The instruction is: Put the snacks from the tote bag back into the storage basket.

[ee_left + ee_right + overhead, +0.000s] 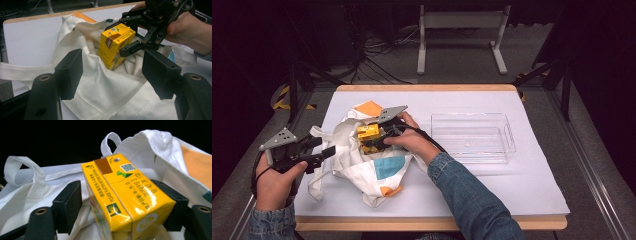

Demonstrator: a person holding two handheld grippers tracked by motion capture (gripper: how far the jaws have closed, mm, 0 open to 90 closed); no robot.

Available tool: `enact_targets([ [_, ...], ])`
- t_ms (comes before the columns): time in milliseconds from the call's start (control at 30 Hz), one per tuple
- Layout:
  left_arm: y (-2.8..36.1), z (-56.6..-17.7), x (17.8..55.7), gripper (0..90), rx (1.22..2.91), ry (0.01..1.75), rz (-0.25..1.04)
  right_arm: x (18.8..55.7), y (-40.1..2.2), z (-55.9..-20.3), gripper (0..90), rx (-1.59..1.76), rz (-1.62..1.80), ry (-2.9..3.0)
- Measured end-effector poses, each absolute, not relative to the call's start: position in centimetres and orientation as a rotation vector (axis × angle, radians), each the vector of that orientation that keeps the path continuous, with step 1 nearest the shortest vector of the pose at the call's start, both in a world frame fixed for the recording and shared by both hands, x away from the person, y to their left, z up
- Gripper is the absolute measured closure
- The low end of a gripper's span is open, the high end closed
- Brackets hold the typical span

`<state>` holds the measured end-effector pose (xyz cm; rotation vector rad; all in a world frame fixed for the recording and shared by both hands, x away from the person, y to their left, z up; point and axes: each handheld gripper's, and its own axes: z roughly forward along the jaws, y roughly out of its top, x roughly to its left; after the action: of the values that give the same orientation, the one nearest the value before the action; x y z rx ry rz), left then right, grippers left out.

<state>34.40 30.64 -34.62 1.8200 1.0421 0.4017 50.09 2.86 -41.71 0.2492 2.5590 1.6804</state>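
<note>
While it stands tilted in the mouth of the white canvas tote bag (362, 165), the yellow drink carton (125, 200) sits between the two black jaws of the right gripper (379, 140). In the right gripper view the right jaw lies against the carton's side, while a sliver of gap shows between the left jaw and the other side, so I cannot tell whether the grip is firm; the jaws stand wide around it, not yet clamped. Printing on the carton's top reads "PLEASE FLATTEN BEFORE DISPOSING", beside a line of Chinese characters, a date code too blurred to read surely, a QR code, a small green mark, a foil straw hole and a brown panel. No brand name can be read.

From the left gripper view the carton (115, 45) rises out of the bag's folds with the right gripper (130, 35) reaching round it, a hand behind.

The left gripper (319, 152) stands spread at the bag's left edge, its jaws either side of a ridge of cloth, not pinching it.

The bag carries orange and blue patches and lies on a white table top (532, 195). To the right, well apart, sits a clear plastic tray (507, 135).
</note>
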Motion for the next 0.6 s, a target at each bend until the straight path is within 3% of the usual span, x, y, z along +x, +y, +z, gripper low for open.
enact_targets([
  [467, 30.49, -34.7, 34.48, 33.7, 1.822, 1.044, 0.396, 49.93, 2.26, -40.88, 50.6, 0.143, 1.631, 2.595],
  [600, 30.6, -34.66, 34.45, 33.8, 1.821, 1.046, 0.398, 49.74, 2.28, -40.68, 51.0, 0.133, 1.62, 2.597],
])
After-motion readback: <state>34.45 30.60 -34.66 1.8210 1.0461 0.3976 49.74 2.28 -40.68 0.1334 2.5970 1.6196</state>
